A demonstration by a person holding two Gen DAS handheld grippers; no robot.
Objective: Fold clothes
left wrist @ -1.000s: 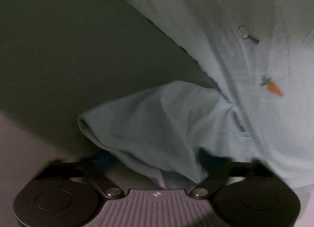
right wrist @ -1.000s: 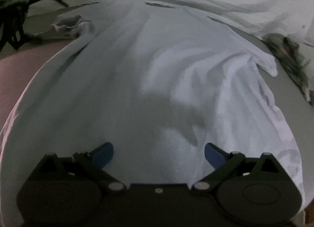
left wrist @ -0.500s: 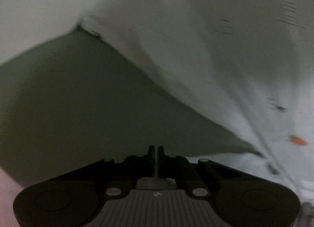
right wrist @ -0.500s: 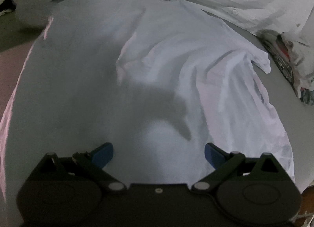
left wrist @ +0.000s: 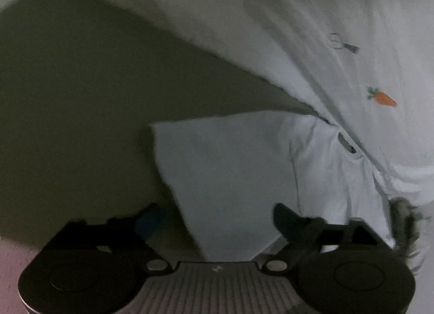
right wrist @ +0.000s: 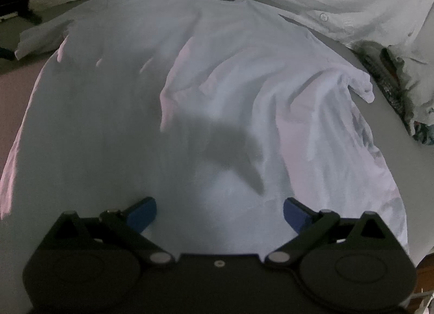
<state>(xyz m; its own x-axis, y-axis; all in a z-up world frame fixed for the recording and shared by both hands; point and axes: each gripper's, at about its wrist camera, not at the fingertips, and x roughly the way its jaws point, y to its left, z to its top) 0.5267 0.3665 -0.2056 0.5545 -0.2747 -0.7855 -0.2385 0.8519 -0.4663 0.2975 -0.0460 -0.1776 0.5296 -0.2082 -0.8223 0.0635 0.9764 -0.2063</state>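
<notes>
A white T-shirt (right wrist: 217, 91) lies spread on the table, neck hole at the far side, its right sleeve (right wrist: 355, 83) bunched up. My right gripper (right wrist: 219, 212) is open and empty, low over the shirt's near hem. In the left wrist view my left gripper (left wrist: 217, 219) is open around the flat left sleeve (left wrist: 225, 167) of the T-shirt; whether it touches the cloth I cannot tell.
A white buttoned garment with a small carrot print (left wrist: 381, 98) lies beyond the T-shirt; it also shows in the right wrist view (right wrist: 325, 2). A dark patterned cloth (right wrist: 393, 88) lies at the right. The grey table surface (left wrist: 95, 102) is left of the sleeve.
My left gripper was shut half a second ago and is open now, with the sleeve lying flat between its fingers. My right gripper stayed open over the hem while the shirt's left side flattened.
</notes>
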